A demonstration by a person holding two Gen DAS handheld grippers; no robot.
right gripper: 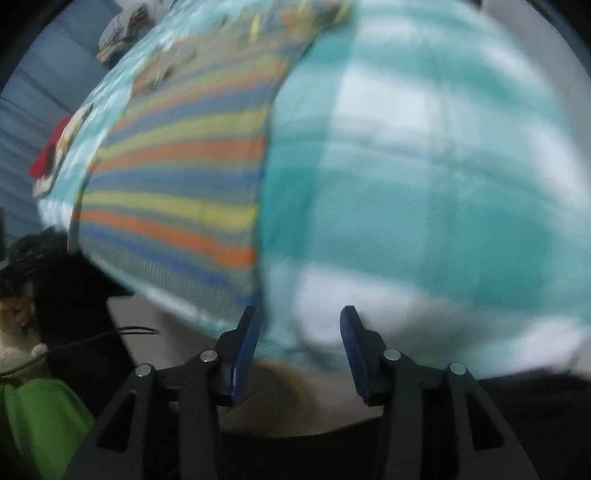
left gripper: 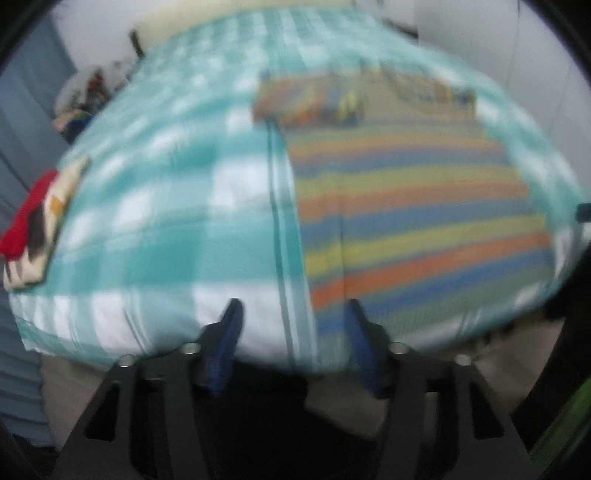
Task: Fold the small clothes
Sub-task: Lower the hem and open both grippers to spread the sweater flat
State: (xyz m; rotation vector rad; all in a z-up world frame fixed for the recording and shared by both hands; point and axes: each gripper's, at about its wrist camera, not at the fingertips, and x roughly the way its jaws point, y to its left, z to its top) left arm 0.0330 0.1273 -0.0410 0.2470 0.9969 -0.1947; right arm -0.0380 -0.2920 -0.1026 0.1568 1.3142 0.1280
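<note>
A small garment with orange, yellow and blue stripes (left gripper: 406,221) lies flat on a teal-and-white checked bedsheet (left gripper: 166,203). Its far end looks folded over, with a printed panel there. My left gripper (left gripper: 294,304) hangs above the garment's near left edge, open, with nothing between the blue pads. In the right wrist view the same striped garment (right gripper: 177,177) lies to the left on the sheet (right gripper: 443,184). My right gripper (right gripper: 299,309) hangs open above the garment's near right corner, holding nothing. Both views are blurred.
A folded red and cream piece (left gripper: 33,221) (right gripper: 55,147) rests at the bed's left edge. A pile of clothes (left gripper: 85,96) (right gripper: 122,29) sits beyond the far left corner. Something green (right gripper: 37,424) lies below the bed's near edge.
</note>
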